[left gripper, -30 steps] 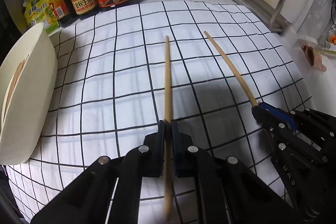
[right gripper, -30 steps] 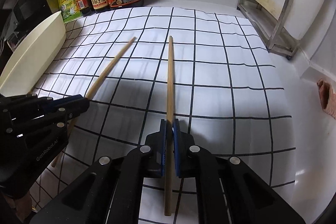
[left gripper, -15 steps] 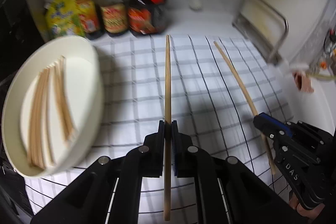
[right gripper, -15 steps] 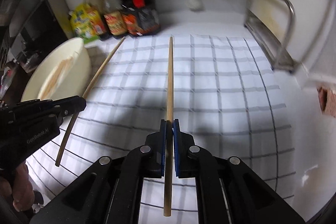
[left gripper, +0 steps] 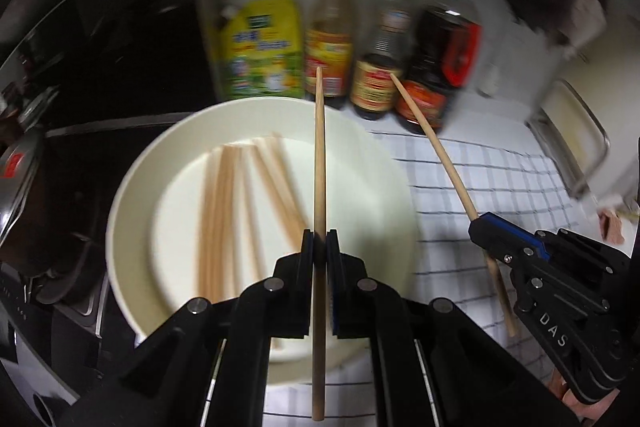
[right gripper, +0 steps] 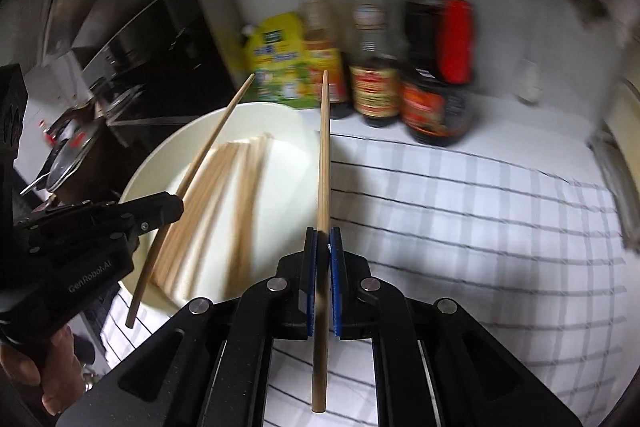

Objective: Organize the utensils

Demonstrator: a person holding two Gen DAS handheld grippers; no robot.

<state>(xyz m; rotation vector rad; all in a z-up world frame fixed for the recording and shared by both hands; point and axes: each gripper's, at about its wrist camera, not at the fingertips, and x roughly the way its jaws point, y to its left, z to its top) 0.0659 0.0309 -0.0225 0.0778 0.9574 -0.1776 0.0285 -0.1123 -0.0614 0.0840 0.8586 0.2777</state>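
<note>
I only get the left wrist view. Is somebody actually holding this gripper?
Observer: Yes. The right wrist view shows a hand gripping the left gripper from below.
Operator: Is the other gripper really pinching its stick?
Observer: Yes. Seen from behind, the right gripper is shut on its chopstick, with a pad on each side.
Operator: What is in the dark, left of the plate?
Observer: What looks like a pot lid sits left of the plate.
</note>
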